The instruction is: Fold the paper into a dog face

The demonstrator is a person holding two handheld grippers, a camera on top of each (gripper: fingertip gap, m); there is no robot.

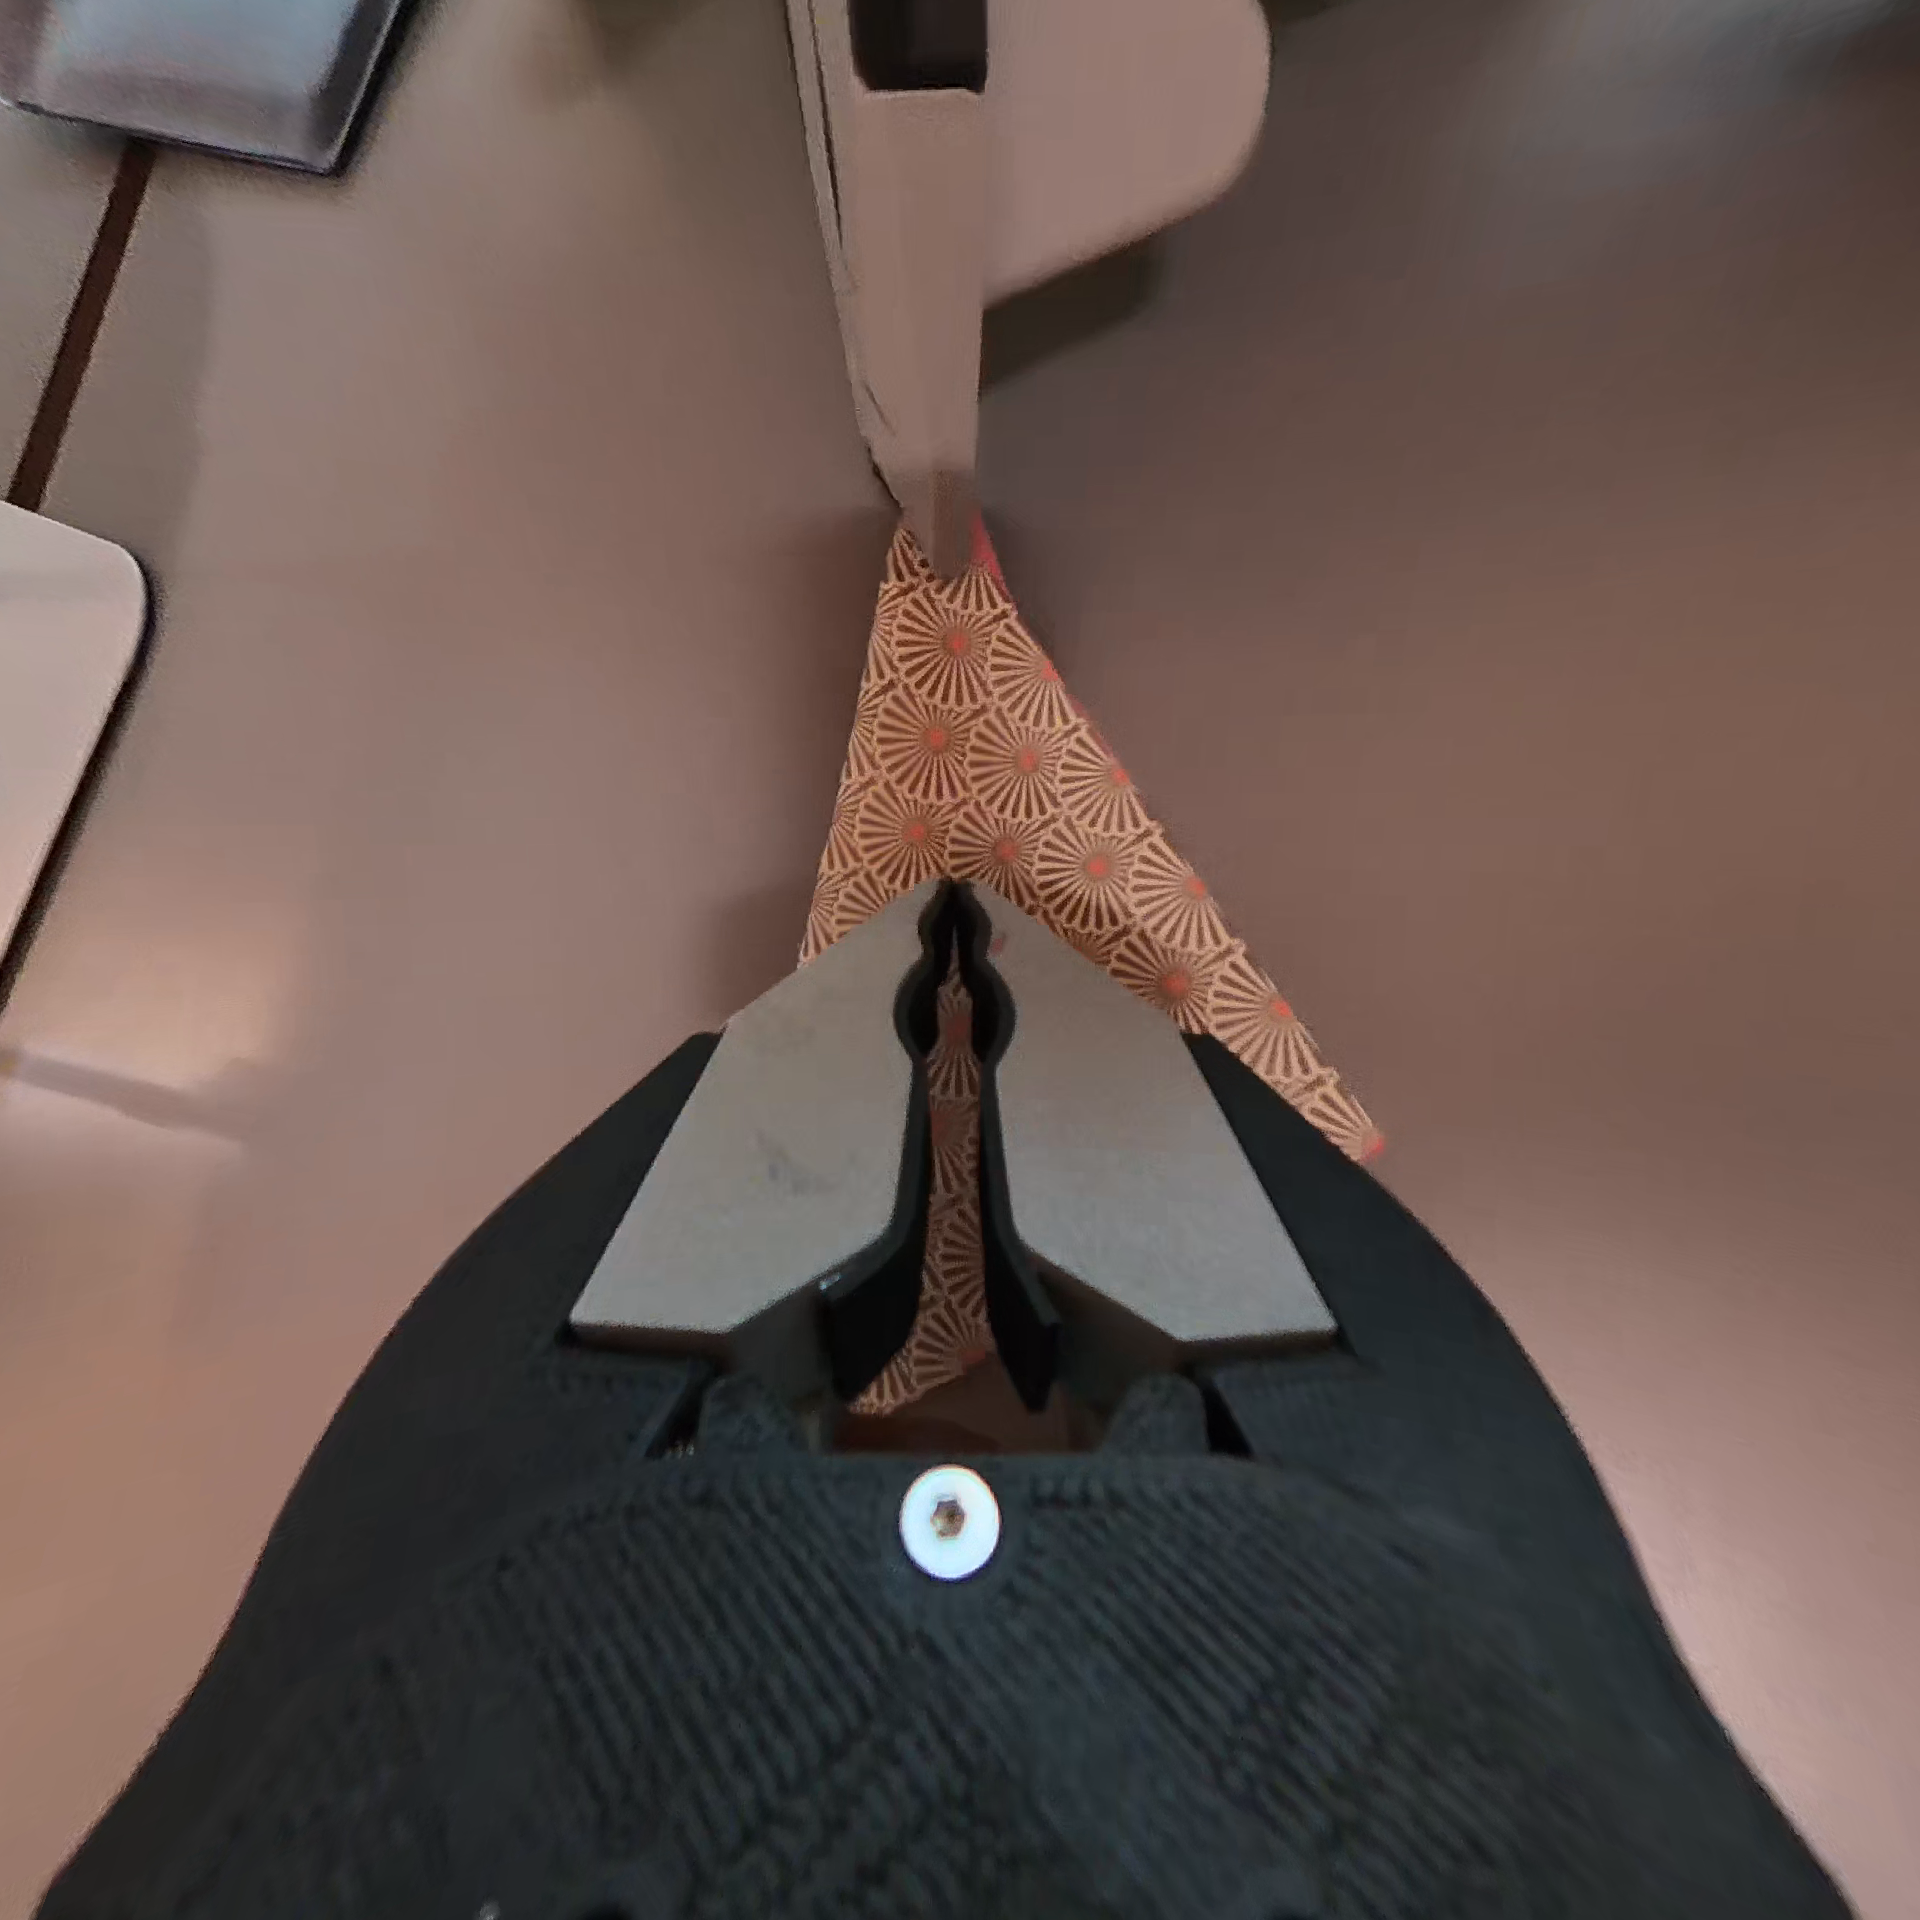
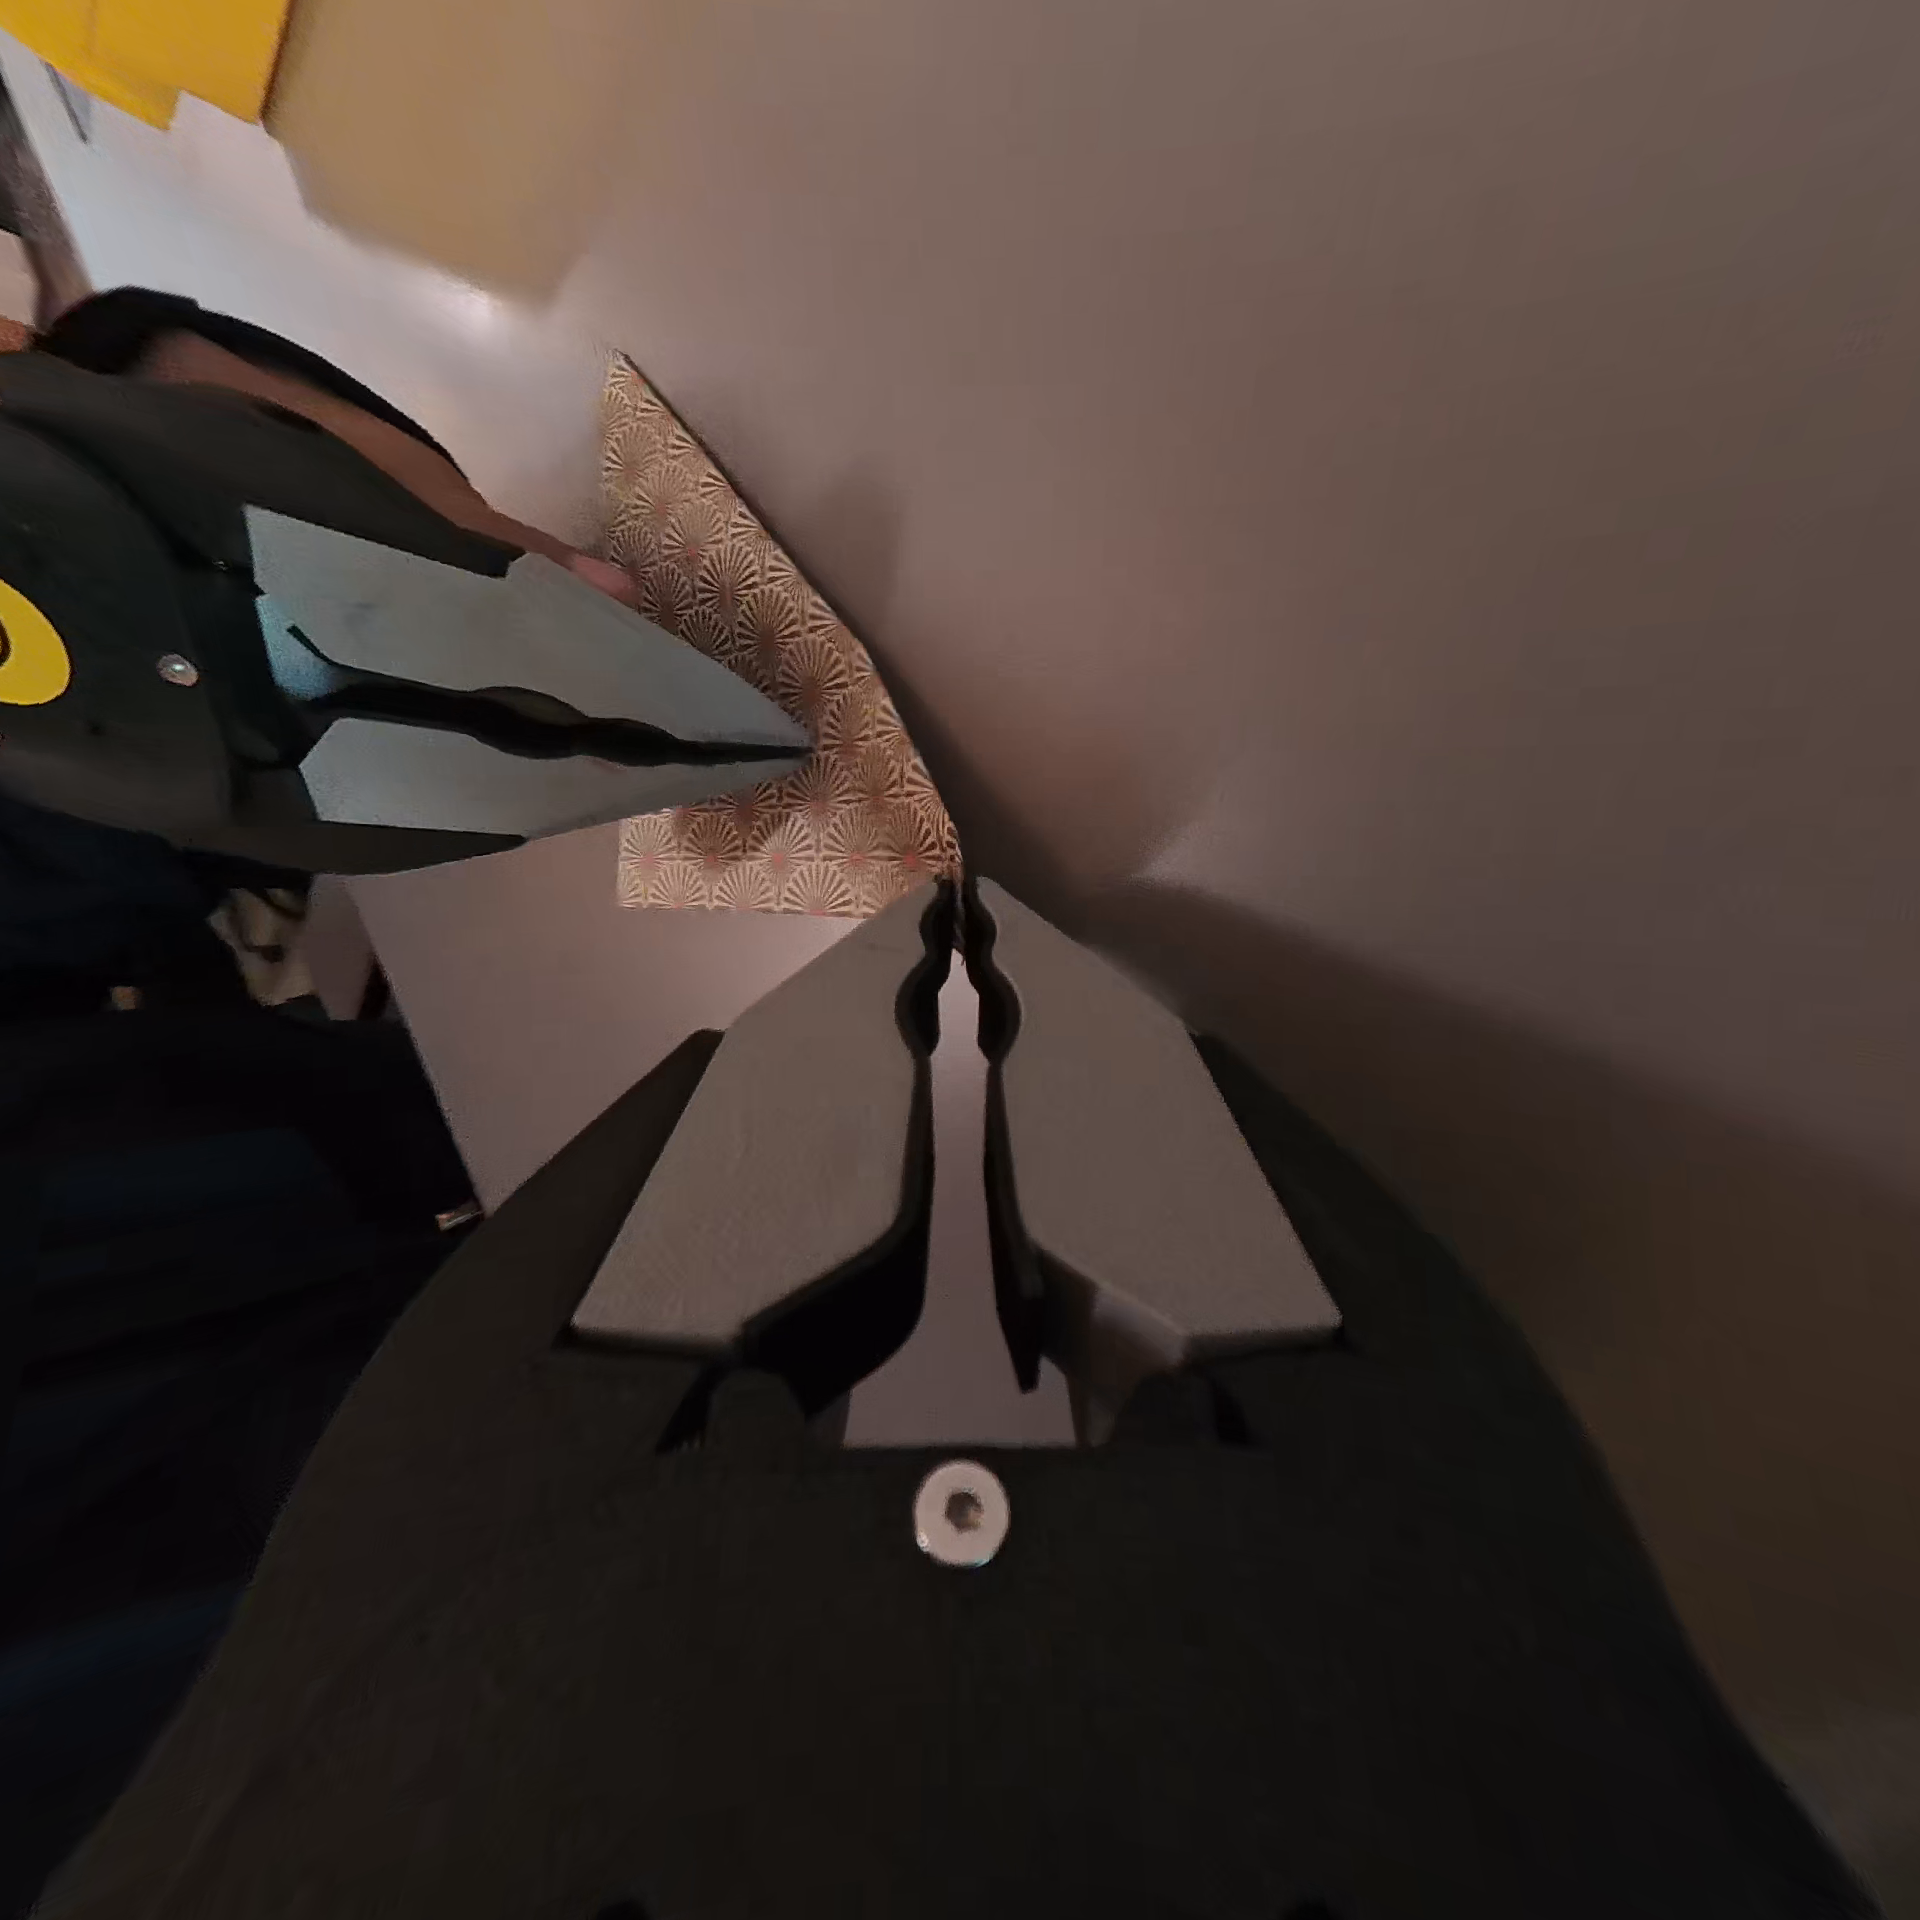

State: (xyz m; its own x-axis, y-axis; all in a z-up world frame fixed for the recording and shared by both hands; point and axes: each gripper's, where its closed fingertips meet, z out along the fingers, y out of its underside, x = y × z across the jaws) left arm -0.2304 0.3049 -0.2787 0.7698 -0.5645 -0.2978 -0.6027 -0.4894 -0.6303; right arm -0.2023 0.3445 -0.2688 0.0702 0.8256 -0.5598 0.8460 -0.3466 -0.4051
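We see a smooth, pinkish-brown table (image 1: pixel 1455 831) carrying everything. The patterned orange paper (image 1: pixel 997 769) meets it along one edge and stands up from there. Near the left side we find a grey flat thing (image 1: pixel 197 73) and a pale rounded slab (image 1: pixel 52 675)

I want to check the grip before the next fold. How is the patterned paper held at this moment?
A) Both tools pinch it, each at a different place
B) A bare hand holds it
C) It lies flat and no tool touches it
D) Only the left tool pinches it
A: the left tool is shut on the paper, and the right tool pinches its corner.
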